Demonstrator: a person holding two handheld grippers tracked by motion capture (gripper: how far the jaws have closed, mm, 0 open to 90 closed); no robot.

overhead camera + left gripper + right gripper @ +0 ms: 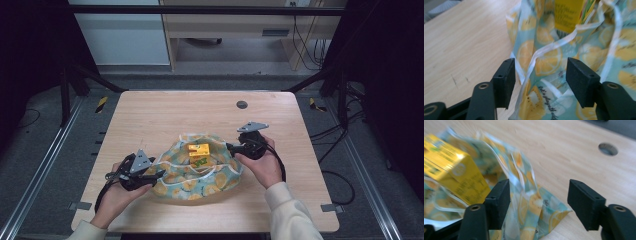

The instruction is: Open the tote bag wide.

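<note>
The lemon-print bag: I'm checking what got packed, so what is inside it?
A yellow carton stands inside the lemon-print bag, its top poking out. The carton's lower part is hidden by the fabric, and so is anything else that might lie lower in the bag.

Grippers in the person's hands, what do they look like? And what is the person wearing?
Both are black. The left gripper and the right gripper each carry a grey three-cornered plate on top and trail a black cable. Up close, each has two blocky black jaws with flat, rough-looking pads and small brass-coloured rings near the base. The person's sleeves are cream-coloured.
</note>
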